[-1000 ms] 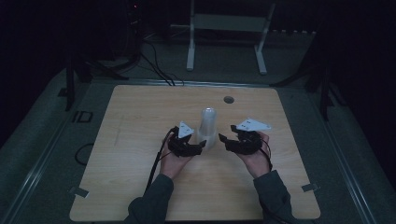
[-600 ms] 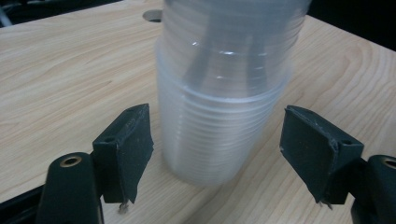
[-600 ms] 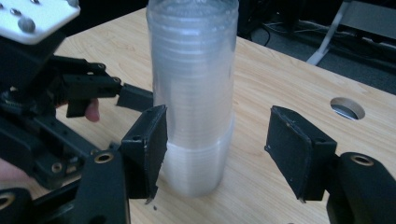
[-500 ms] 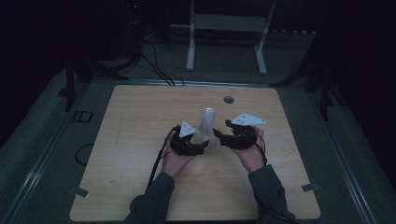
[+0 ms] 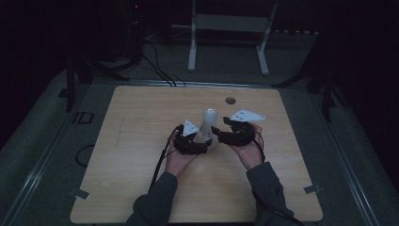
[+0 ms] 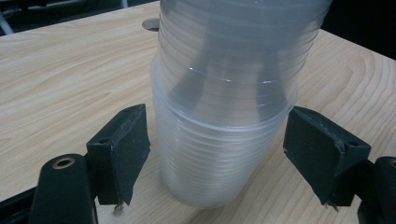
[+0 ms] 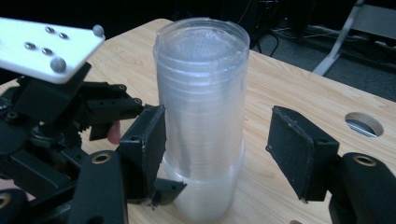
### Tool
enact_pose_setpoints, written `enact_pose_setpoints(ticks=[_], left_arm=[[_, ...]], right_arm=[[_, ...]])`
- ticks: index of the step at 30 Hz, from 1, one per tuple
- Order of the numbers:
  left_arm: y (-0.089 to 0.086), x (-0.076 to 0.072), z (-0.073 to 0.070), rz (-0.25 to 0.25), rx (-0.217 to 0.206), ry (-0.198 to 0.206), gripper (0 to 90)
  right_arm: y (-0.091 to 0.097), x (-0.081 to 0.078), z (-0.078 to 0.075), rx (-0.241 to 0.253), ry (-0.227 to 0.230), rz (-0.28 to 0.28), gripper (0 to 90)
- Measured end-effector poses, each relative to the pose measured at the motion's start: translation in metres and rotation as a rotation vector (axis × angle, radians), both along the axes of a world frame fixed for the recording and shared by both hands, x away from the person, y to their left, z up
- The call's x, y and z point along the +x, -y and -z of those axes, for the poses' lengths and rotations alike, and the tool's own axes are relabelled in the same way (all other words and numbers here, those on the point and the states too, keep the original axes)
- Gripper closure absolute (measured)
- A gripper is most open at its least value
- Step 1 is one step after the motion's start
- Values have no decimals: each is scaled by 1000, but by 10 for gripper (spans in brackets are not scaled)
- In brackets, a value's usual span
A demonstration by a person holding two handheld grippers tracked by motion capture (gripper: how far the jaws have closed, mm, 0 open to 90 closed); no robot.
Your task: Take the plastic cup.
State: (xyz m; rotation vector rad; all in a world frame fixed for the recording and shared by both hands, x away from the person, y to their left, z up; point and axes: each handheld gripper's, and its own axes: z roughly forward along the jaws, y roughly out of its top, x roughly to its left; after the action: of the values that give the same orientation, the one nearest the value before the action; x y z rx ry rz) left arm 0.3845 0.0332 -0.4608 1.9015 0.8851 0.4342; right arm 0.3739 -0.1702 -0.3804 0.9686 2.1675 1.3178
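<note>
High view, nested clear cups upright, wooden table

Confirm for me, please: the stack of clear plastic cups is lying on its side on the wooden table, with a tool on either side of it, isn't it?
Not quite. The stack of clear plastic cups stands upright on the wooden table, not on its side, as the right gripper view shows. The rest holds: the left tool and the right tool flank it, one on either side.

The cup stack has its top cut off by the left gripper view's upper edge.
</note>
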Motion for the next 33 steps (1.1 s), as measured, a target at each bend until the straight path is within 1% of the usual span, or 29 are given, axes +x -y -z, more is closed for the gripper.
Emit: enact_pose_setpoints(ticks=[2,6,12,18,25,29,31,33], left_arm=[[0,0,1,0,0,2,224],[1,1,1,4,-3,6,224],[1,0,1,2,-5,9,225],[0,1,1,5,0,12,226],[0,1,1,11,-8,25,225],[2,2,2,14,-12,42,220],[4,3,2,10,-12,51,220],[6,3,2,10,-2,60,217]], right_arm=[[-2,1,-1,7,-2,-6,361],[-8,4,-3,7,6,-15,351],[-17,9,-5,-6,14,-28,341],[-24,17,-6,-1,19,-29,332],[-29,24,-8,-4,20,-34,332],[-31,27,-8,-1,11,-37,377],[-31,27,-8,0,10,-36,380],[-31,28,-8,4,7,-36,382]])
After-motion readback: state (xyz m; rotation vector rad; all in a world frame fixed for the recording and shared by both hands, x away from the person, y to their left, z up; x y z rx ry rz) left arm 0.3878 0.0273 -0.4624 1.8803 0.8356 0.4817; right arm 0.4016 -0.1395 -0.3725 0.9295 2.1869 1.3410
